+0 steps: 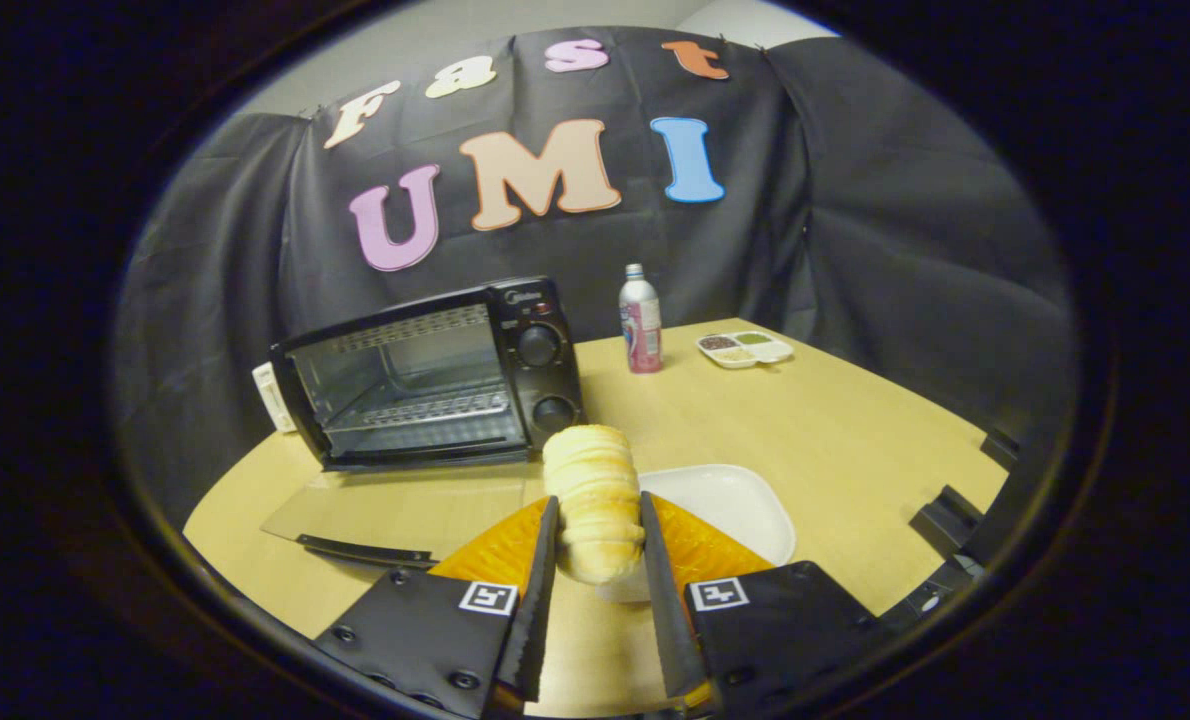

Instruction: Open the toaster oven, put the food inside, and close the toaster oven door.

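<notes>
The hand-held gripper (599, 520) is seen at the lower centre of the frame, its fingers (543, 560) pressed against a held item.

Bread roll (595, 500): I see pale golden-cream, ridged in bands, held between the fingers (547, 560) of the gripper (598, 545).
Toaster oven (435, 375): black casing, two black knobs, silvery interior with a metal rack.
Oven door (395, 505): clear glass lying open, black handle strip.
Plate (730, 505): plain white.
Worktop (835, 440): light yellowish wood tone, no pattern I can make out.
Bottle (640, 320): white cap and upper part, pink-red label with some blue.
Divided dish (745, 348): white, with dark brown, green and pale fillings.
Booth wall (885, 220): black cloth.
</notes>
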A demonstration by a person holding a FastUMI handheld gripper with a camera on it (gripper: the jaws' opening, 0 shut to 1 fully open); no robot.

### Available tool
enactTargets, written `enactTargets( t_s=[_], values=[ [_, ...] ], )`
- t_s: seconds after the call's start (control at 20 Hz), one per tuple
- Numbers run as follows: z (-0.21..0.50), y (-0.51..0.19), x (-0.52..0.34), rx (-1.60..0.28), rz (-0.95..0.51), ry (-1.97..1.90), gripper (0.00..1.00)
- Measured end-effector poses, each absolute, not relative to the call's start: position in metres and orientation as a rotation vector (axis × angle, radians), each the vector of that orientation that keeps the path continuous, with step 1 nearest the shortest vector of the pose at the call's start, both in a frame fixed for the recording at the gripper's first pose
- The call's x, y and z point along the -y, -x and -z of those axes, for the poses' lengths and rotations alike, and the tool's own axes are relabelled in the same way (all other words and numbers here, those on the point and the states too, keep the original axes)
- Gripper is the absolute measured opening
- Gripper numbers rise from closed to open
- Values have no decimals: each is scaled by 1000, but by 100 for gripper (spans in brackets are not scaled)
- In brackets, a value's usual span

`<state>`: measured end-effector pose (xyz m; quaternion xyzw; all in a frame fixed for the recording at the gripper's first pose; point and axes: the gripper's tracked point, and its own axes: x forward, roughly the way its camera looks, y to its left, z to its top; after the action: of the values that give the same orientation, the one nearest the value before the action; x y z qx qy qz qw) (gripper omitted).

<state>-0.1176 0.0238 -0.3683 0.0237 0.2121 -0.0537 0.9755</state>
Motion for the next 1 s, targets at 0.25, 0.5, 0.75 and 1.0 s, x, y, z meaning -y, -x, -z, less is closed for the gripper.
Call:
enactTargets(
  t_s=[0.25,0.5,0.75,1.0],
  values=[
    [377,111,-77,-442,9,-91,48],
    [380,99,-125,-450,-76,-150,48],
    [377,74,-157,-445,-95,-197,48],
    [374,40,-180,-450,-68,-292,48]
  ],
)
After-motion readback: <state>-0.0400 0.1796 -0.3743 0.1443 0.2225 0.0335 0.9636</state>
